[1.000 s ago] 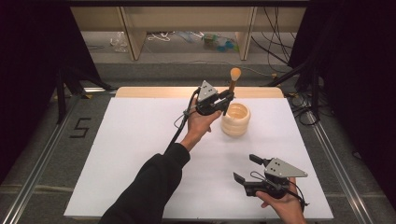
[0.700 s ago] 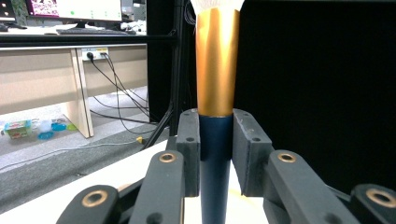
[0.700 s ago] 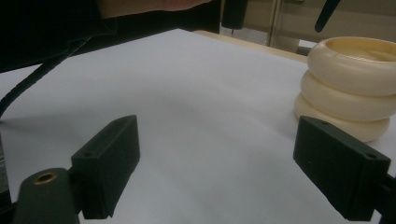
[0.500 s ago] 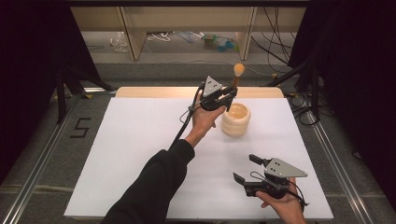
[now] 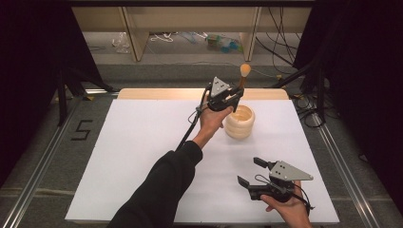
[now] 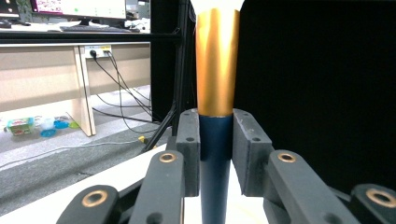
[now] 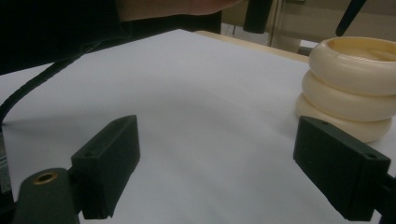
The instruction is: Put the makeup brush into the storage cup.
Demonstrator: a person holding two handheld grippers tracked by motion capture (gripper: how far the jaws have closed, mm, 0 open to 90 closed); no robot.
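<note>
While my left gripper (image 5: 233,97) pinches the brush (image 6: 215,116) upright, the ribbed holder (image 5: 239,122) sits just below its handle tip; my right gripper (image 5: 252,173) rests spread.

Lab rig: my white table (image 5: 142,142) inside black curtains (image 5: 33,71), floor rails (image 5: 43,166), loose cables (image 5: 280,28), monitor (image 6: 79,7) behind.

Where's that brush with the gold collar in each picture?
High view: brush upper middle, held in the left claw above the cream ribbed pot.
Left gripper view: dead centre, upright between the jaws.
Right gripper view: top right, dark handle tip over the pot.
Shared landmark: the white tabletop.
</note>
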